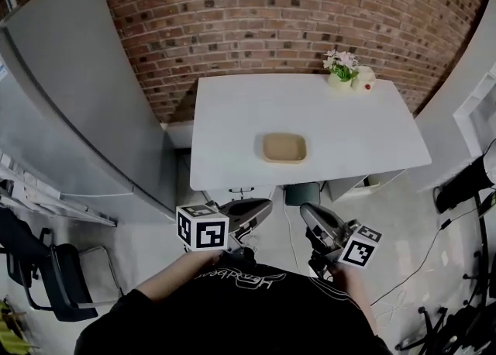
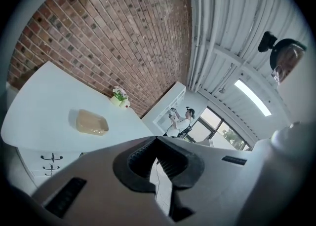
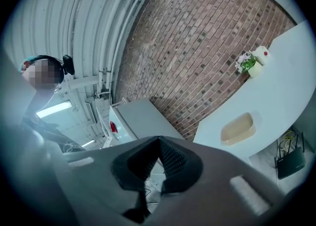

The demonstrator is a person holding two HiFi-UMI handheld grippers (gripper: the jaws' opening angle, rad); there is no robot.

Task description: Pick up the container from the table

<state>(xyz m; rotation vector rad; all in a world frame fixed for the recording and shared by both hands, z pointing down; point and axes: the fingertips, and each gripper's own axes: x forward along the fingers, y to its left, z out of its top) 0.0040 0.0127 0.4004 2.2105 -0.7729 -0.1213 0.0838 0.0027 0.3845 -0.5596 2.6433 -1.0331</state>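
A shallow tan container (image 1: pixel 284 147) lies empty near the front middle of the white table (image 1: pixel 232 113). It also shows in the left gripper view (image 2: pixel 91 122) and the right gripper view (image 3: pixel 238 128). Both grippers are held low in front of the person's body, short of the table's front edge and well away from the container. My left gripper (image 1: pixel 262 206) is shut with nothing between its jaws (image 2: pixel 157 140). My right gripper (image 1: pixel 308 210) is likewise shut and empty (image 3: pixel 159 139).
A small flower pot (image 1: pixel 341 68) and a white object beside it stand at the table's far right, against the brick wall. A tall grey cabinet (image 1: pixel 77 98) stands left of the table. A black chair (image 1: pixel 46 268) is at lower left. Cables cross the floor at right.
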